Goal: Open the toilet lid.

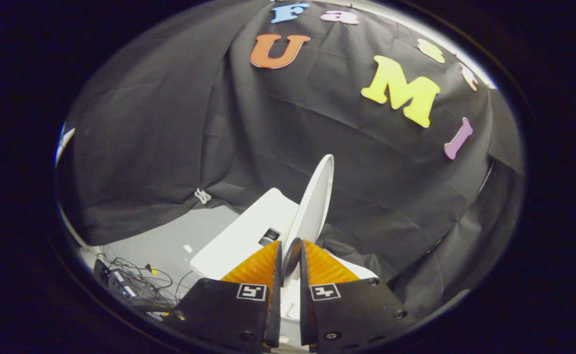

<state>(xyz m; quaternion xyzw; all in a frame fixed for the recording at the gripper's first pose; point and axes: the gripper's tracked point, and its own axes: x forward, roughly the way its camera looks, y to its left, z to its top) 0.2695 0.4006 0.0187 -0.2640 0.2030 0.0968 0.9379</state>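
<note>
The white toilet lid (312, 201) stands raised on edge, tilted up away from the bowl, and its near rim runs down between my fingers. My gripper (290, 248) is shut on that rim, one finger pressing each face of the lid. To the left of the lid lies the white toilet tank top (246, 231) with a small dark button (269, 236) just ahead of the left finger. A bit of the white seat or bowl (361, 271) shows beyond the right finger; the rest of the bowl is hidden under the gripper.
Black cloth hangs close behind and to the right of the toilet. A grey floor (170, 241) lies to the left, with a tangle of cables and small black boxes (126, 282) on it near the left finger.
</note>
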